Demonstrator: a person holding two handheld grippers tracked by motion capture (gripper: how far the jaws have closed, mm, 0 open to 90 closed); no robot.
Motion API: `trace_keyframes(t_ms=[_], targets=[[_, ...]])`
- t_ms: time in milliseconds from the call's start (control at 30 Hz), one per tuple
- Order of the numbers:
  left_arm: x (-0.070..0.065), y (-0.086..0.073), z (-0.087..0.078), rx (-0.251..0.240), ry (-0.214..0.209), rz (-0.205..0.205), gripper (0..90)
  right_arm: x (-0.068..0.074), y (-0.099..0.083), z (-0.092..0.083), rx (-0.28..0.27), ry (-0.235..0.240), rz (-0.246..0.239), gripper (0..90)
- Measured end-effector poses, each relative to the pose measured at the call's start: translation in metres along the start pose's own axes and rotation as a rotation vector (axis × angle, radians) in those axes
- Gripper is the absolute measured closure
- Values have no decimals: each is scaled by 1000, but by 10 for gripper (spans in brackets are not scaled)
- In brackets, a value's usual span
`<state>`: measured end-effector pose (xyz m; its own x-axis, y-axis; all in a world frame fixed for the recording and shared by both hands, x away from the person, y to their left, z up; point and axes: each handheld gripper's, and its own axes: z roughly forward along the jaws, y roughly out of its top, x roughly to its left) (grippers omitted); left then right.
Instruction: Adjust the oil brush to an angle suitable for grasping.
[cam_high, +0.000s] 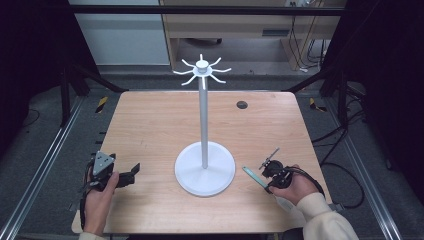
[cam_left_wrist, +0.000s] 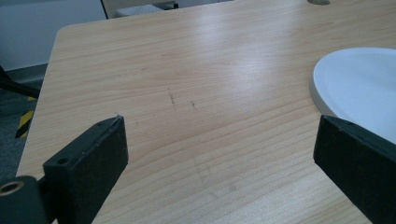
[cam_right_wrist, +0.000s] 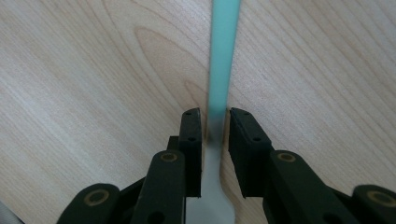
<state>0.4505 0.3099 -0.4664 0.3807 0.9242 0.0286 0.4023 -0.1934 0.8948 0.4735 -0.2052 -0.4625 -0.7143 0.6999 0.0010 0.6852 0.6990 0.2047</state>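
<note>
Gripping a slim utensil with a pale green handle (cam_right_wrist: 223, 56) between nearly closed jaws, right tool (cam_right_wrist: 215, 116) low over the tabletop (cam_high: 150, 125) at the near right; clamped on the metal neck just where green meets grey, handle stretching ahead of the jaws, wider grey end tucked underneath toward the camera; in the high view the green strip (cam_high: 254, 176) angled toward the stand's base. Judged light, thin and stiff, smooth enough to pivot in a pinch; best taken close to the neck as now, flat faces against the pads. Resting at the near left, left tool (cam_left_wrist: 219, 154) wide open and holding nothing, bare wood between its jaws. Standing mid-tabletop, white stand (cam_high: 204, 120) on a round base (cam_high: 205, 168), hooks fanned at the top; probably tippable if the post is knocked. Plenty of open wood on both sides and beyond; near edge close under both hands; small dark grommet (cam_high: 242, 104) toward the far edge.
</note>
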Motion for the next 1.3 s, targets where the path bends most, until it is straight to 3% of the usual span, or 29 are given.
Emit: trace_keyframes(t_ms=[67,100,167,367,700,767,800,967,1000,1100,1167,1300], targets=[[0,0,0,0,0,0,26,0,1,1,5,3,4,759],[0,0,0,0,0,0,26,-1,1,3,-1,0,-21,770],[0,0,0,0,0,-1,27,0,2,3,7,3,-3,774],[0,0,0,-1,0,0,27,-2,1,5,4,-6,-40,805],[0,0,0,1,-1,3,27,-1,2,5,13,7,16,810],[0,0,0,1,-2,1,27,-2,2,5,11,13,7,813],[0,0,0,1,-2,2,27,-1,2,5,16,9,27,817],[0,0,0,2,-1,7,27,-4,1,4,3,11,-4,824],[0,0,0,3,-1,7,27,-2,1,2,9,10,30,825],[0,0,0,3,-1,7,27,-5,0,-2,-22,5,2,825],[-1,0,0,3,-1,9,27,-4,0,-7,-29,10,26,825],[-1,-1,0,8,-5,7,27,-9,2,-22,-101,-7,36,825]])
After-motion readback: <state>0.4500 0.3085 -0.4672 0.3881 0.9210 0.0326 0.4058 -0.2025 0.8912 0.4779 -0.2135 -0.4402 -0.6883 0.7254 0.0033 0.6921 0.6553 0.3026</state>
